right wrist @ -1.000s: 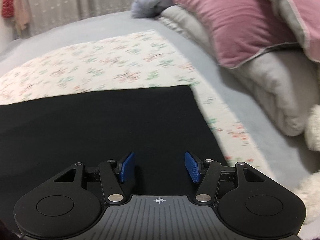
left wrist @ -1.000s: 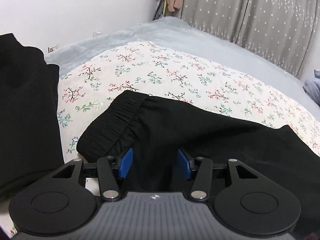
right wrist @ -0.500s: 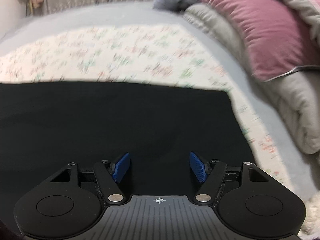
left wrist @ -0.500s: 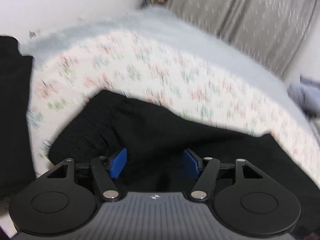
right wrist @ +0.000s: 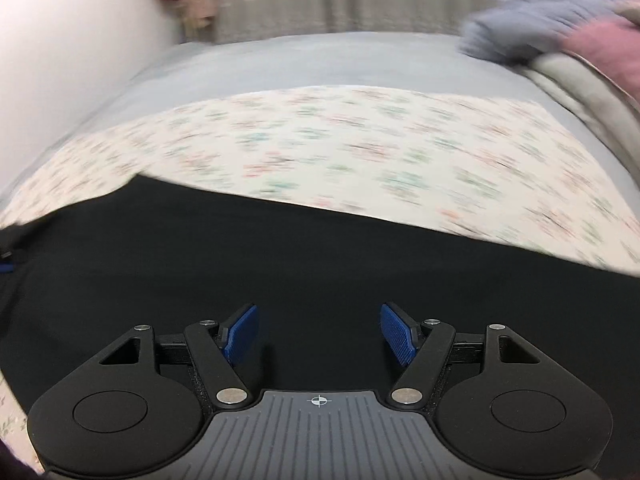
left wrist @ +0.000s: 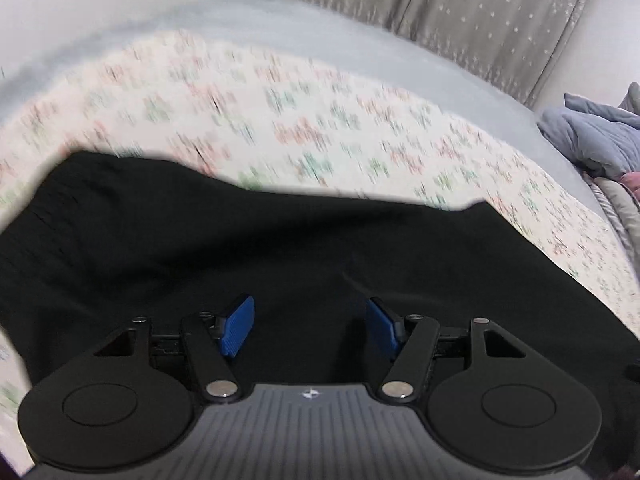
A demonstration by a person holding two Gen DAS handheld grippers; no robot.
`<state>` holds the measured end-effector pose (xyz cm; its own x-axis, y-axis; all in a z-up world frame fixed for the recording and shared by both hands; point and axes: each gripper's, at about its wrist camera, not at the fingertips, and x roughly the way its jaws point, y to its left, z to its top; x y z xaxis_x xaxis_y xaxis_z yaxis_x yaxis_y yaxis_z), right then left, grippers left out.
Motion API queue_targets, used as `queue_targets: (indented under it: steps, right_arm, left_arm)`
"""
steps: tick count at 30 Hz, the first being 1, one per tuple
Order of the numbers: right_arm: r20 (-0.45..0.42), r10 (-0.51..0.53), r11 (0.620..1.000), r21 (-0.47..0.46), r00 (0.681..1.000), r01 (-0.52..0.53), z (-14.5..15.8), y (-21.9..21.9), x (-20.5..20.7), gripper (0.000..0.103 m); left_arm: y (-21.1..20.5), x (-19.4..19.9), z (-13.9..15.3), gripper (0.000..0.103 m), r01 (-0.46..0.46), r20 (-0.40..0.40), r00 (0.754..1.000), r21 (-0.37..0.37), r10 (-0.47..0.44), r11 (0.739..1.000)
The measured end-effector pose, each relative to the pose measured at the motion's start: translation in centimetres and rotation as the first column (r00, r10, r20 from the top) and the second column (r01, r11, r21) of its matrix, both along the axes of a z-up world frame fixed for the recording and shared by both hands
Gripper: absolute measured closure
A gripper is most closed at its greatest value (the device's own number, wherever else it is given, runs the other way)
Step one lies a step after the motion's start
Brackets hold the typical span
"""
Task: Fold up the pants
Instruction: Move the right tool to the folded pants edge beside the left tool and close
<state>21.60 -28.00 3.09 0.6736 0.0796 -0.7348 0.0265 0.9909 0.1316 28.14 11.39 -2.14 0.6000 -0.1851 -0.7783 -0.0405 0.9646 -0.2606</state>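
Black pants [left wrist: 280, 248] lie flat on a floral sheet [left wrist: 304, 128] on the bed, filling the lower half of both views. In the left wrist view the gathered waistband [left wrist: 60, 196] is at the far left. My left gripper [left wrist: 310, 326] hovers over the black cloth, open, with nothing between its blue pads [left wrist: 236, 326]. In the right wrist view the pants [right wrist: 320, 256] stretch across the frame. My right gripper [right wrist: 320, 334] is open above them too, its blue pads [right wrist: 400, 334] wide apart and pressing on nothing.
A grey blanket [right wrist: 320, 60] covers the bed beyond the floral sheet [right wrist: 360, 144]. Pink and grey pillows and a blue cloth [right wrist: 560, 32] are piled at the right. A white wall [right wrist: 60, 60] stands left, curtains [left wrist: 480, 20] behind.
Both grippers opened wider and swung sideways over the pants. The left view slid right, losing the second black garment at the left edge. The right view turned left, away from the pillows.
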Motion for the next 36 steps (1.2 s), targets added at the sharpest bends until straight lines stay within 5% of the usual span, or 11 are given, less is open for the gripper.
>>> queue_targets:
  steps: [5, 12, 21, 27, 30, 33, 36]
  right_arm:
    - [-0.011, 0.09, 0.996, 0.005, 0.996, -0.089, -0.4, 1.8, 2.0, 0.035]
    - [0.045, 0.211, 0.965, 0.15, 0.976, -0.215, 1.3, 6.1, 7.7, 0.035]
    - [0.023, 0.339, 0.934, 0.11, 0.94, -0.34, 0.6, 15.2, 17.2, 0.035]
    - [-0.015, 0.373, 0.921, 0.123, 0.928, -0.369, -1.4, 18.1, 19.8, 0.035]
    - [-0.012, 0.429, 0.897, 0.124, 0.903, -0.424, -2.0, 18.3, 19.2, 0.055]
    - [-0.014, 0.438, 0.89, 0.146, 0.899, -0.431, -2.0, 17.9, 18.5, 0.1]
    - [-0.004, 0.444, 0.885, 0.156, 0.896, -0.438, -1.9, 17.5, 17.5, 0.102]
  left_arm:
    - [-1.9, 0.0, -0.8, 0.035, 0.041, 0.022, 0.999, 0.099, -0.043, 0.994]
    - [-2.5, 0.4, -1.0, 0.03, 0.022, 0.041, 0.999, 0.134, -0.027, 0.991]
    - [-3.5, -0.1, -1.3, 0.03, 0.004, 0.053, 0.998, 0.188, -0.015, 0.982]
    - [-3.5, -0.1, -1.4, 0.03, 0.006, 0.056, 0.998, 0.191, -0.017, 0.982]
    - [-3.9, -0.1, -1.5, 0.03, 0.007, 0.062, 0.998, 0.21, -0.02, 0.978]
    - [-4.3, -0.2, -1.6, 0.03, 0.003, 0.067, 0.998, 0.226, -0.019, 0.974]
    - [-4.4, -0.3, -1.6, 0.03, 0.002, 0.071, 0.997, 0.238, -0.02, 0.971]
